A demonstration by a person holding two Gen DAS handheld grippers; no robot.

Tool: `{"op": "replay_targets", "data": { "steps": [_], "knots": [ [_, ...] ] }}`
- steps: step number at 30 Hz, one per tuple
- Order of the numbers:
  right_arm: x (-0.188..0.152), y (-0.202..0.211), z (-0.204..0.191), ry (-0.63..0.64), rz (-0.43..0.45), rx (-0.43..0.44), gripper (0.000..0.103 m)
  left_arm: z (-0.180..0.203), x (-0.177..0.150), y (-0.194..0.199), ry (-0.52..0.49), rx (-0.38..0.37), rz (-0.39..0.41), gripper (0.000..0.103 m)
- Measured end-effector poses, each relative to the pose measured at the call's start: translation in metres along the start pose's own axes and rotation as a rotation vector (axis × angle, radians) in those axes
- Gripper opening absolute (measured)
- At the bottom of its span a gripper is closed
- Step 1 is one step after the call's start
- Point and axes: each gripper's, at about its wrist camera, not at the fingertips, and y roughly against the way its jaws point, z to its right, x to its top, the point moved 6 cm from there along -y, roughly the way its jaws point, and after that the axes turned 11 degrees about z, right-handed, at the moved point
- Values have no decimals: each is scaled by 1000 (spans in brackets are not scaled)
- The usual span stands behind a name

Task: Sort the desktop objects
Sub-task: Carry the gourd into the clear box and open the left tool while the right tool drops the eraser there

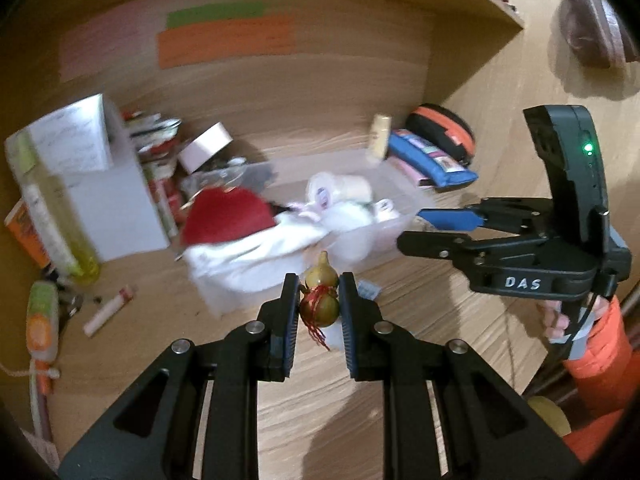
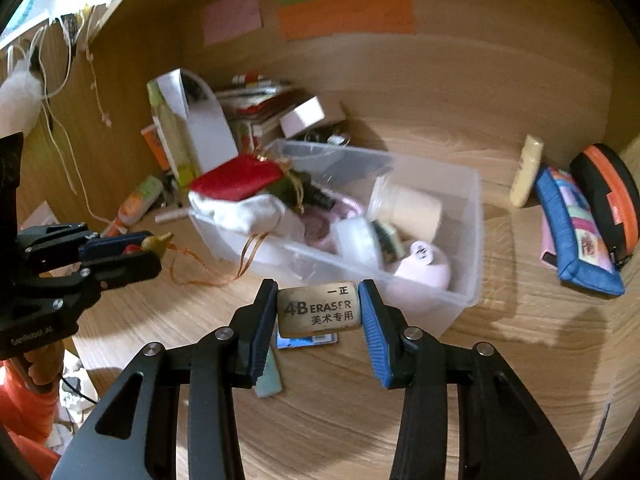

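Left tongs [image 1: 319, 312] pinch a small gourd [image 1: 320, 300] w/ red tassel, held just short of the bin [image 2: 472, 240]. Right tongs [image 2: 319, 312] pinch an eraser [image 2: 318, 310] by its ends, above the tabletop [image 2: 500, 360] at the bin's near wall. Judged step — drop both into the bin. Advice: carry each item fully over the rim before releasing; bin is crowded, so aim for a gap. Tassel may snag on the wall — lift clear first.

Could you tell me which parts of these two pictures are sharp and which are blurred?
Left wrist view: the small green-brown gourd charm between the left gripper fingers is sharp, the clear plastic bin behind is smeared. Right wrist view: the beige 4B eraser in the right gripper reads clearly; the background is softer, and both views bow at the edges.
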Motion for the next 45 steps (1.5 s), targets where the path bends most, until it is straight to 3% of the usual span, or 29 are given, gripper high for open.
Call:
{"op": "replay_targets", "data": {
  "steps": [9,17,25,34,37,45],
  "knots": [
    [15,12,29,-10,44,-47,38,33,48,-25,-34,-70,43,19],
    [37,16,51,-25,96,-75,38,10,77,-51,128,-129,53,19],
    [30,-14,53,-15,45,-75,38,-6,55,-93,112,-15,-24,19],
    [16,-39,56,-6,-21,-90,38,-6,28,-115,73,-10,-91,19],
    [14,-43,54,8,-34,-93,39,-6,26,-117,60,-7,-96,26],
    [15,-41,52,36,-35,-126,41,-7,35,-99,43,18,-42,58]
  ]
}}
